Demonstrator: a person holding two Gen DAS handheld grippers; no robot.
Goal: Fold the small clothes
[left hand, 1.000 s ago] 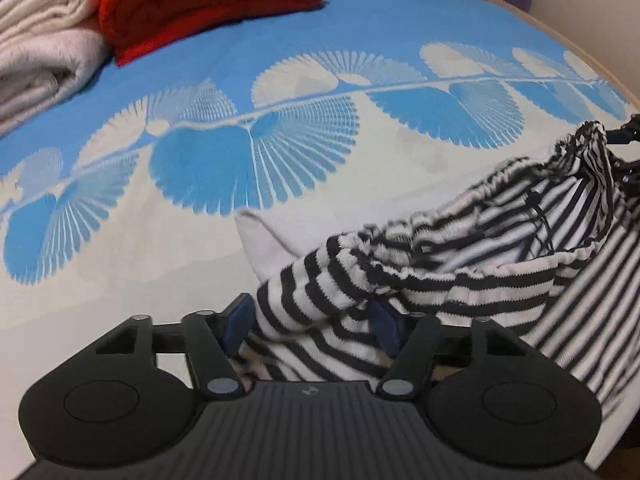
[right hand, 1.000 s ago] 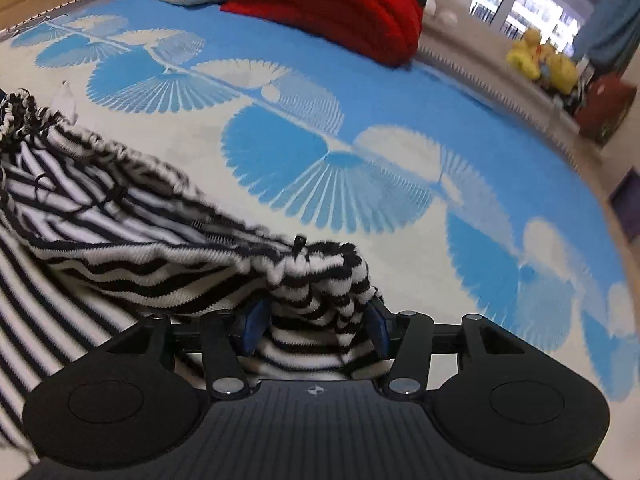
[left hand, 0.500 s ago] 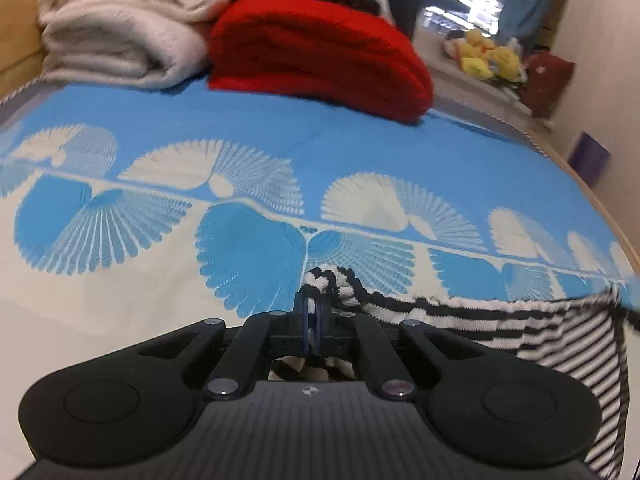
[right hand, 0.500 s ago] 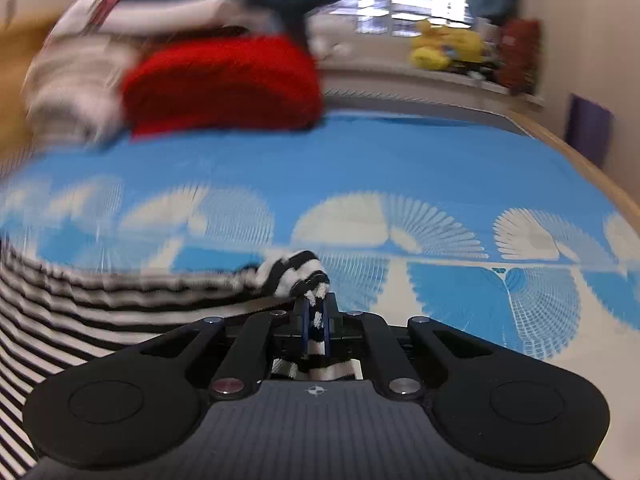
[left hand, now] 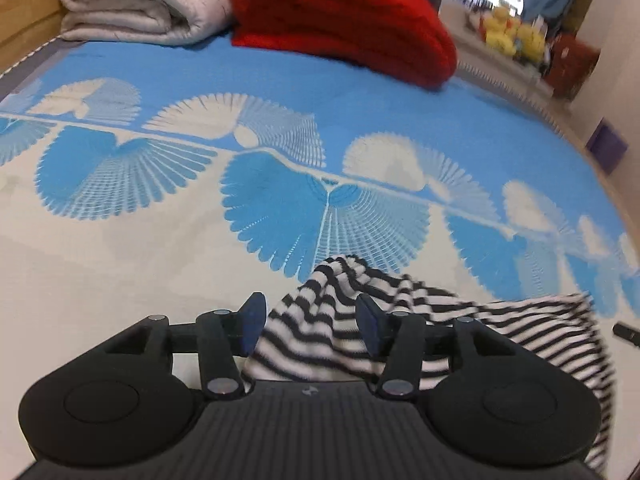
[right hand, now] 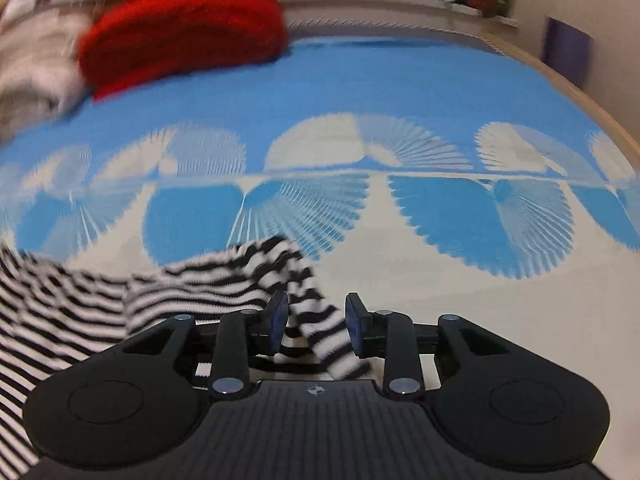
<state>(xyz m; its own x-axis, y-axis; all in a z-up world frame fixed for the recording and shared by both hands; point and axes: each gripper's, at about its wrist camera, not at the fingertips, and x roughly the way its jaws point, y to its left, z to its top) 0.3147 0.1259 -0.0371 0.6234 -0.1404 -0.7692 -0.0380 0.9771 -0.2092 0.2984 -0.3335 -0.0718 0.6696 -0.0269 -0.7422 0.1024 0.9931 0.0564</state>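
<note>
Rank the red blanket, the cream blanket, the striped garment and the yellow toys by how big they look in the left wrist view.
1. Red blanket or striped garment: alike, and the garment is far nearer and partly hidden.
3. Cream blanket, cut off by the frame.
4. Yellow toys, farthest away.

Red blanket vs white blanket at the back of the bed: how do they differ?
Colour: the red blanket is bright red, the white blanket off-white. Surface: the red blanket looks coarse and knitted, the white blanket smoother and quilted. Place: in the left wrist view the red blanket lies to the right of the white blanket and reaches further forward over the blue bedspread. Shared: both are folded into thick bundles, side by side.
</note>
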